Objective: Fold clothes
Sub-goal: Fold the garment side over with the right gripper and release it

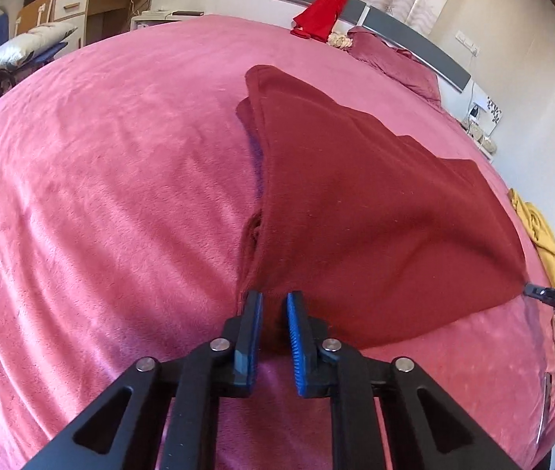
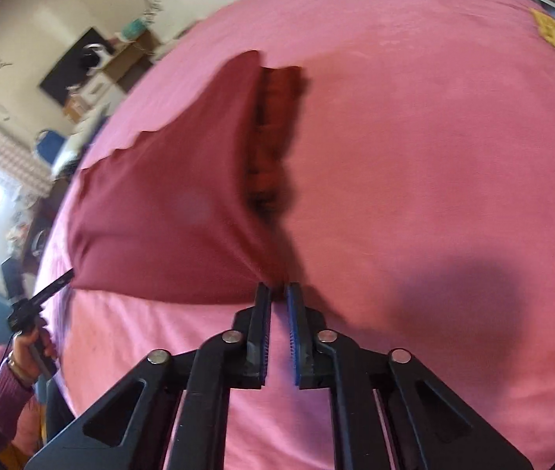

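Both near corners of the dark red garment (image 1: pixel 355 203) are held pinched, one by the left gripper (image 1: pixel 274 301), one by the right gripper (image 2: pixel 278 291), its length running away across the pink bed (image 1: pixel 101 196).

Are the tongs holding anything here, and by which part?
Both hold the dark red garment: the left tongs and the right tongs each pinch a near corner of its lifted edge, stretched between them.

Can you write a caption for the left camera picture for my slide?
Left hand-held gripper and right hand-held gripper each pinch a corner of a dark red garment over a pink bedspread.
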Action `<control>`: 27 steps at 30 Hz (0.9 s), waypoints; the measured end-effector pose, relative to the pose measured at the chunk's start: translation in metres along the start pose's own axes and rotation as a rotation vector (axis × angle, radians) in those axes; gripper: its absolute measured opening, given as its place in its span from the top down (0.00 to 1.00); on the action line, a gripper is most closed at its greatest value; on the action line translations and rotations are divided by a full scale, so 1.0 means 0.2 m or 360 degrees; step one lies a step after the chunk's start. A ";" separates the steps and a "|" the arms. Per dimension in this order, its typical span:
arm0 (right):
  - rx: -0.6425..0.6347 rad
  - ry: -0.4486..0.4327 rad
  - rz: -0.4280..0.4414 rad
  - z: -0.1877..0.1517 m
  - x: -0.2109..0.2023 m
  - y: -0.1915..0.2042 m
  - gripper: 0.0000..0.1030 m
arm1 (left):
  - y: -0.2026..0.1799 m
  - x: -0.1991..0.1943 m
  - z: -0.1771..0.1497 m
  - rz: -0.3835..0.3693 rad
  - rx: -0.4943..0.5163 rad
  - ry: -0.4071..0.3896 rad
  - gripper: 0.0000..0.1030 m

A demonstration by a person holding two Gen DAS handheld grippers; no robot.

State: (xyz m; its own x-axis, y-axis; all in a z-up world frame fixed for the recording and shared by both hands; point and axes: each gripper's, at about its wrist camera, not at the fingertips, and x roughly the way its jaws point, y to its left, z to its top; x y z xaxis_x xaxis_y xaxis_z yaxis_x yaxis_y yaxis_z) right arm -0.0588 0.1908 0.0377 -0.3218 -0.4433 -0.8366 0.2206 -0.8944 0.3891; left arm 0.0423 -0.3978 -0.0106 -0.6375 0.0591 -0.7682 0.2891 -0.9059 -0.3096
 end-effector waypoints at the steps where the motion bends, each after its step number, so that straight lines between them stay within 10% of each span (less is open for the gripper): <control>1: -0.0003 0.0018 -0.0021 -0.01 0.00 -0.04 0.99 | 0.01 0.01 0.00 -0.0023 -0.0008 -0.0003 0.87; 7: 0.0181 -0.0171 0.0221 -0.04 -0.20 -0.15 0.94 | 0.06 -0.12 -0.03 -0.0059 -0.0108 -0.0036 0.85; 12: -0.0064 -0.0262 0.0484 0.01 -0.23 0.10 0.90 | -0.07 -0.27 -0.08 -0.0151 -0.0082 -0.0307 0.82; 15: -0.0137 -0.0134 0.0400 0.01 -0.11 0.13 0.82 | -0.22 -0.21 -0.08 -0.0177 0.0078 -0.0316 0.81; 18: -0.0211 -0.0007 0.0315 0.01 0.02 0.16 0.83 | -0.26 -0.04 -0.06 0.0152 0.0261 -0.0091 0.79; 24: -0.0170 -0.0026 0.0285 -0.01 -0.11 -0.07 0.81 | 0.02 -0.19 -0.08 0.0091 -0.0066 -0.0100 0.83; 27: -0.0211 -0.0079 0.0310 -0.02 -0.25 -0.21 0.49 | -0.11 -0.26 -0.05 -0.0029 -0.0029 -0.0252 0.82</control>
State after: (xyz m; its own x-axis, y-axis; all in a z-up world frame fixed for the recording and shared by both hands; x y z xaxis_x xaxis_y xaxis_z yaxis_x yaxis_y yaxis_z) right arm -0.0477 0.2516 0.0610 -0.3054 -0.6118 -0.7297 0.4005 -0.7777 0.4845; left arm 0.0774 -0.3767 0.0304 -0.7470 0.0071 -0.6648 0.2886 -0.8974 -0.3338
